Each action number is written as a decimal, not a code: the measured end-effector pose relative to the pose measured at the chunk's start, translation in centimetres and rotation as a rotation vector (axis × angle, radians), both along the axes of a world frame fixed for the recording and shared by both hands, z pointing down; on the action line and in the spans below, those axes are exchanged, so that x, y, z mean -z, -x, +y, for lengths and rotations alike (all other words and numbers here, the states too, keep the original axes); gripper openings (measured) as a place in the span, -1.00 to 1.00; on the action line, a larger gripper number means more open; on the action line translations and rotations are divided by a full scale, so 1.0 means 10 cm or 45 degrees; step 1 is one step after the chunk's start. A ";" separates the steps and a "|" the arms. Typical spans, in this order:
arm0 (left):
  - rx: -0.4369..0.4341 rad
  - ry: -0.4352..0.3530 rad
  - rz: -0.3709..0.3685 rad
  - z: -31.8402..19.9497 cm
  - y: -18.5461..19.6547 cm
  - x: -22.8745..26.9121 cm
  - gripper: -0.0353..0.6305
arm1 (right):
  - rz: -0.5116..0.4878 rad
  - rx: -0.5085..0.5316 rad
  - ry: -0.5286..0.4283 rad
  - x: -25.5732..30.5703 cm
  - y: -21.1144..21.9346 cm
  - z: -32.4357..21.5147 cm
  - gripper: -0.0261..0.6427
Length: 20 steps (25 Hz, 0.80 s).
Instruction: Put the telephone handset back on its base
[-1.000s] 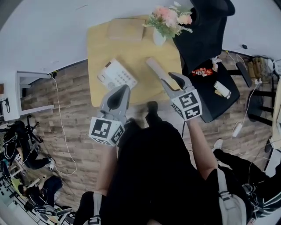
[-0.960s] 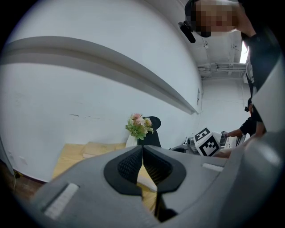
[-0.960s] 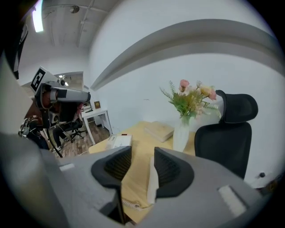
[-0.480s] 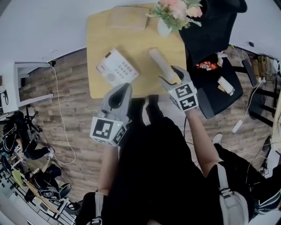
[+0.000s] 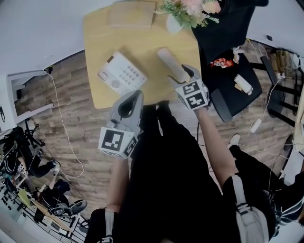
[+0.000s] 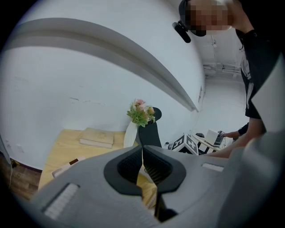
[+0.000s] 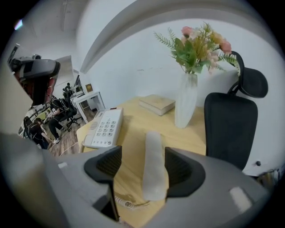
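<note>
- The telephone handset [image 5: 168, 63] lies flat on the wooden table [image 5: 142, 47], off its base [image 5: 120, 74]; it sits to the right of the base and apart from it, its length running near to far
- The base is a white keypad unit resting on the left half of the table, turned at a slant; a coiled cord [image 7: 123, 201] shows on the table at the near end of the handset
- The right gripper [image 5: 182, 76] points down at the near end of the handset; its jaws have just been opening and now stand spread wide, with the handset between them; the left pad is clear of it, the right pad just beside it, and no squeeze shows
- The left gripper [image 5: 132, 97] hovers over the near edge of the table, on the near side of the base and not touching it; its jaws are pressed together with nothing between them
- At the far edge lie a book [image 5: 132, 14] and, to its right, a white vase of flowers [image 5: 174, 24]; a black office chair [image 5: 223, 33] stands just right of the table
</note>
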State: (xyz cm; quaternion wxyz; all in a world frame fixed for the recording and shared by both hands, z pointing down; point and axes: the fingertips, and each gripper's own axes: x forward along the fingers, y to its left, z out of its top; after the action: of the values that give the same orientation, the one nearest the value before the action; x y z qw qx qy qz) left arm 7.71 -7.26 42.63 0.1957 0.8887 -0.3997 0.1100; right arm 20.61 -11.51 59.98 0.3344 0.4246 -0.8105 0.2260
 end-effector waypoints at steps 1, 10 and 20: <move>-0.010 0.010 -0.001 -0.02 -0.01 -0.04 -0.86 | 0.005 -0.006 0.019 -0.07 0.00 -0.03 -0.01; -0.047 0.109 0.018 -0.04 0.00 -0.32 -0.85 | 0.099 -0.055 0.153 -0.61 0.02 -0.17 -0.01; -0.062 0.159 0.027 -0.20 0.16 -0.49 -0.86 | 0.194 -0.092 0.223 -0.86 0.01 -0.37 -0.01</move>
State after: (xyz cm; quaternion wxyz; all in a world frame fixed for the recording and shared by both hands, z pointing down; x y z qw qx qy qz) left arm 6.15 -9.30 47.55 0.2522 0.8853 -0.3684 0.1299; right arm 20.50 -15.17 68.59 0.4225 0.4384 -0.7441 0.2750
